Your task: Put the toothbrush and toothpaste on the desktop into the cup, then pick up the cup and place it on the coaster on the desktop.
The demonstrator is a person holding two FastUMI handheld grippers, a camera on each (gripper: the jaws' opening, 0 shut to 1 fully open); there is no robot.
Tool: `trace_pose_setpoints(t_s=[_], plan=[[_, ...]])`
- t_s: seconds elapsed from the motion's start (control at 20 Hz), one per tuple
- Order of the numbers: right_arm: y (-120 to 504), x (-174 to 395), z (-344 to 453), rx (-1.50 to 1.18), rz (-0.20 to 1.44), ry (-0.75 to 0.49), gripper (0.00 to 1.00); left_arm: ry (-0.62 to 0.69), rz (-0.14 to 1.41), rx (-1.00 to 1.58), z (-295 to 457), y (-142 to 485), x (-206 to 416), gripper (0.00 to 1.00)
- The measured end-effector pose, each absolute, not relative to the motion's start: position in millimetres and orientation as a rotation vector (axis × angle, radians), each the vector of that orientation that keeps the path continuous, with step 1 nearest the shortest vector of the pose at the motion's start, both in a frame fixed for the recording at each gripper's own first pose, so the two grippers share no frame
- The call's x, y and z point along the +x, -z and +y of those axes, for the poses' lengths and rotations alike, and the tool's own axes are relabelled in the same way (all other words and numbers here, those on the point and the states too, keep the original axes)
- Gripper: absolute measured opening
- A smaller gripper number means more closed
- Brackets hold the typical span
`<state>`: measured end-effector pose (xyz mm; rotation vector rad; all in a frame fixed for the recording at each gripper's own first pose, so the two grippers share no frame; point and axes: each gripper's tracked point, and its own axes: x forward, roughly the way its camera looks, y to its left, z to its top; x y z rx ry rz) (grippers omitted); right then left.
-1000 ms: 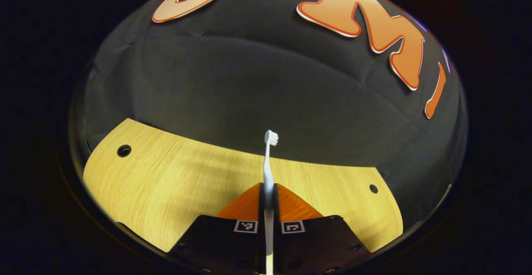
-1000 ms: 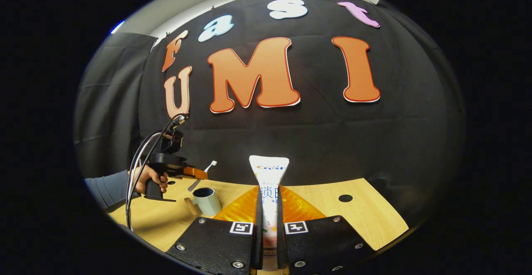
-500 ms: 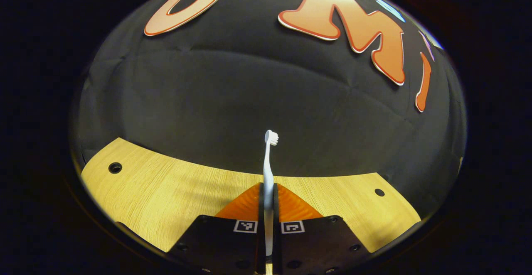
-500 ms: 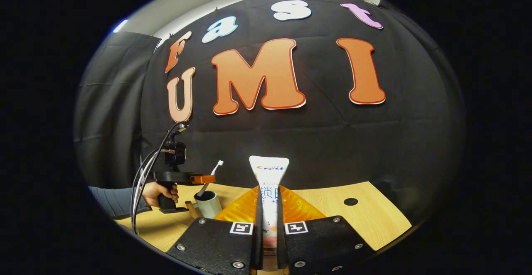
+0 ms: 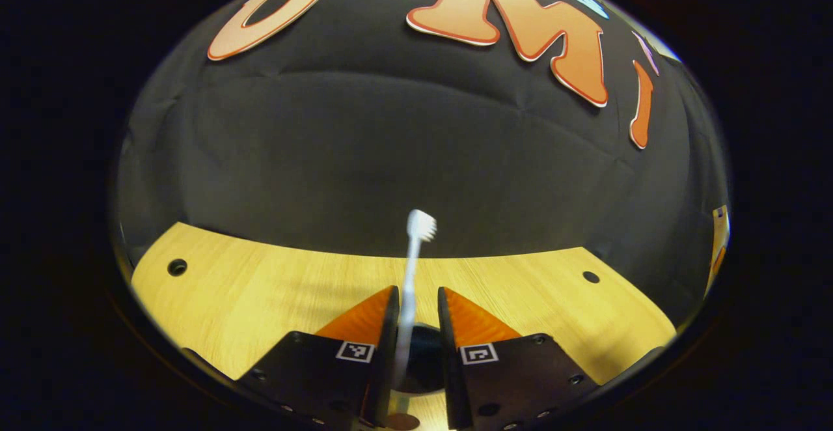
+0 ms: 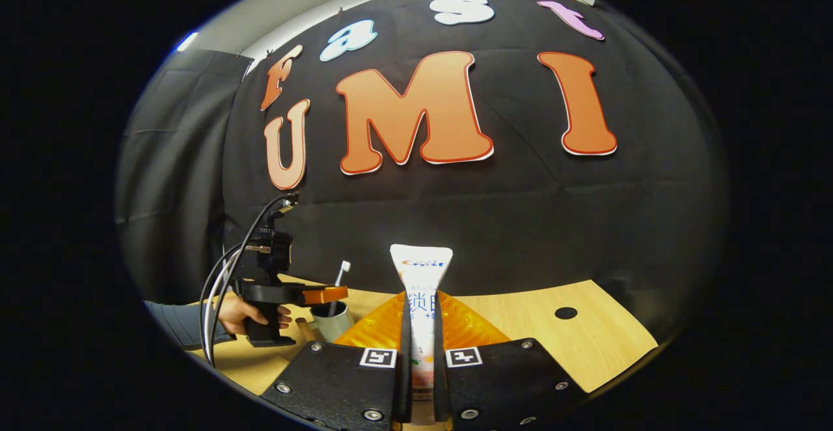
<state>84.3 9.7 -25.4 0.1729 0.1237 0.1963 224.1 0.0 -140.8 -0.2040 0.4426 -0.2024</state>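
1. Toothbrush [image 5: 410,275] stands nearly upright between the spread fingers of the left gripper [image 5: 416,327] in the left gripper view, bristle head up against the black cloth wall [image 5: 390,151]; its handle lies close to the left-hand finger, with a clear gap to the other, and whether it touches that finger cannot be told.
2. Below the parted fingers in that view sits a dark round opening, the mouth of the cup [image 5: 423,359], into which the lower end of the handle drops.
3. Seen from the right gripper view, the left gripper [image 6: 325,295] hovers just over the pale cup [image 6: 332,321] on the wooden desktop [image 6: 586,346], held by a hand [image 6: 244,314] in a grey sleeve [image 6: 176,323], cables looping from its rear.
4. From the same view, the toothbrush [image 6: 338,281] rises out of the cup, head up and leaning slightly.
5. Toothpaste [image 6: 421,288], a white tube, is pinched between both fingers of the right gripper [image 6: 420,346], its flat crimped end pointing up and away from the camera, above the desktop.
6. Round holes mark the desktop [image 5: 260,288] near its far corners, and the cup stands to the left of the toothpaste tube in the right gripper view.
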Motion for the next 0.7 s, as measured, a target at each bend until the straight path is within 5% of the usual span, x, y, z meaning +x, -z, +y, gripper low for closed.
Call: trace_pose_setpoints(t_s=[0.15,0.25,0.7], plan=[[22.7,91.5,25.2,0.177,0.121,-0.218,0.13,0.181,0.421,-0.186,11.5,134.8,209.3,0.81],[18.8,96.1,36.4,0.18,0.11,-0.234,0.13,0.163,0.418,-0.179,20.8,131.2,199.7,0.94],[14.5,128.5,102.3,0.29,0.036,-0.375,0.13,0.126,0.346,-0.137,72.9,115.2,147.8,0.98]])
